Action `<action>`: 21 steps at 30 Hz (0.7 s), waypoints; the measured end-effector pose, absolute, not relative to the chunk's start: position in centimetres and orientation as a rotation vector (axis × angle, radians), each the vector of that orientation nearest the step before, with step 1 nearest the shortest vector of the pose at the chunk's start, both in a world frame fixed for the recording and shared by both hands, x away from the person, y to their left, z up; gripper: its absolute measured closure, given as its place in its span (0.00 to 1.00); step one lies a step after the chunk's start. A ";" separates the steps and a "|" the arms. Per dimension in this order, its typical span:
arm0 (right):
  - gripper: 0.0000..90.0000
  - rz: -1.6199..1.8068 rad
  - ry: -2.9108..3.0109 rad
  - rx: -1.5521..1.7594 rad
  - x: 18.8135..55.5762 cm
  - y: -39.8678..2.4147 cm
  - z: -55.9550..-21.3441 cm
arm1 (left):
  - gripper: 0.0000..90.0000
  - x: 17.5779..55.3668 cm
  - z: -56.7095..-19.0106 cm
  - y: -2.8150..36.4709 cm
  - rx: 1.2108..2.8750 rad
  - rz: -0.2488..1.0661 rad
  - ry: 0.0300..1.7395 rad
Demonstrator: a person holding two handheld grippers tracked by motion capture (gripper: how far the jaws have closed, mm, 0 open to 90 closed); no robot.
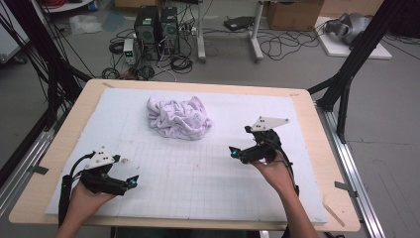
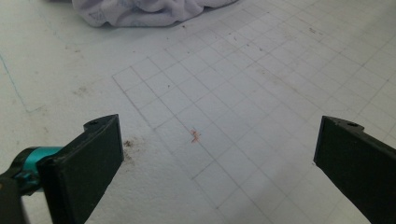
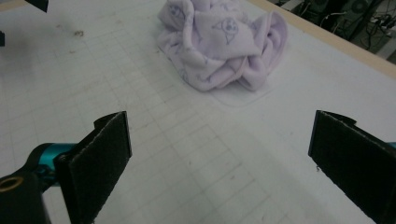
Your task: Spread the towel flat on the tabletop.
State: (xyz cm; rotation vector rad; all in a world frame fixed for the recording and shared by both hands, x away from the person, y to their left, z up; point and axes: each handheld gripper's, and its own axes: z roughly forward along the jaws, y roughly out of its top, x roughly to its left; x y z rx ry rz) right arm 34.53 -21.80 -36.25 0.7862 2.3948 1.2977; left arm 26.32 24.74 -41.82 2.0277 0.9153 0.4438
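Note:
A crumpled pale lilac cloth with small printed figures lies in a heap on the far middle of the white gridded mat. My left gripper hovers over the mat's near left corner, jaws wide open and empty; in its own view the cloth sits far ahead at the top edge. My right gripper is held at the right of the mat, open and empty, pointing left toward the cloth. In the right gripper view the cloth lies ahead, apart from the jaws.
The mat covers a wooden table with bare edges all round. A small red mark stains the grid before the left gripper. Black frame posts flank the table; computers and cables lie on the floor behind.

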 end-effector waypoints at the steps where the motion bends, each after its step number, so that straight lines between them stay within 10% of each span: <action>1: 0.06 1.302 2.395 0.774 34.9 -21.4 -35.9 | 0.02 26.3 -41.8 24.7 2.028 0.445 0.916; 21: 0.25 1.279 2.535 0.667 41.3 -13.2 -36.7 | 0.02 26.5 -41.9 24.8 2.019 0.439 0.917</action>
